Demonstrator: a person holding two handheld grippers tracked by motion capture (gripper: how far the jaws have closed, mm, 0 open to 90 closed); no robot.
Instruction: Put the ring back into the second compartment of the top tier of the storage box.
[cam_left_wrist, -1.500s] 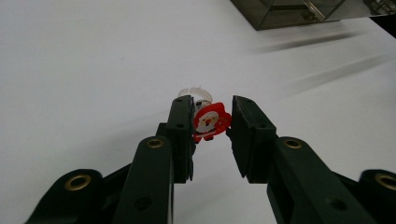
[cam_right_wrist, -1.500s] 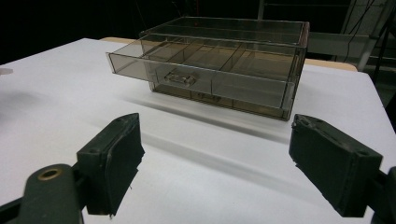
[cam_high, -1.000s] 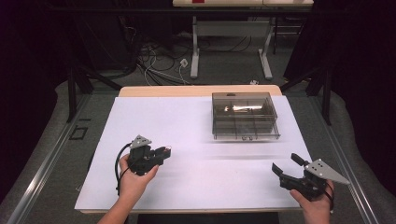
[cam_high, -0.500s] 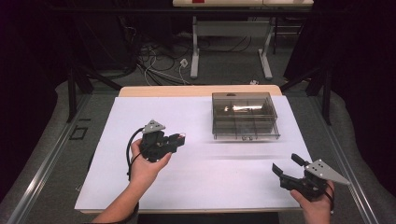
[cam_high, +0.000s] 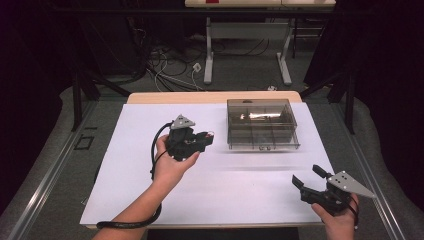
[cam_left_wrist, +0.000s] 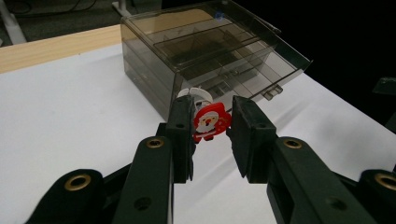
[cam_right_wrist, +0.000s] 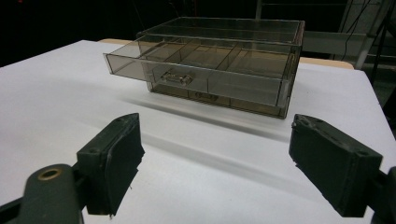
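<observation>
Presently a Santa figure (cam_left_wrist: 211, 122) is held in the left gripper (cam_left_wrist: 212, 123), carried toward the drawer box (cam_high: 261, 123) at two o'clock. The right gripper (cam_high: 311, 180) is held wide, empty. Next, placement into the top drawer (cam_right_wrist: 187, 70), seen partly pulled out, is probably called for.

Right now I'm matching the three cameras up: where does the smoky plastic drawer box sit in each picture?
High view: drawer box right of centre, toward the table's far edge.
Left gripper view: upper middle, beyond the Santa figure between the jaws.
Right gripper view: top centre, top drawer pulled out.
Shared landmark: the white table cover.
</observation>
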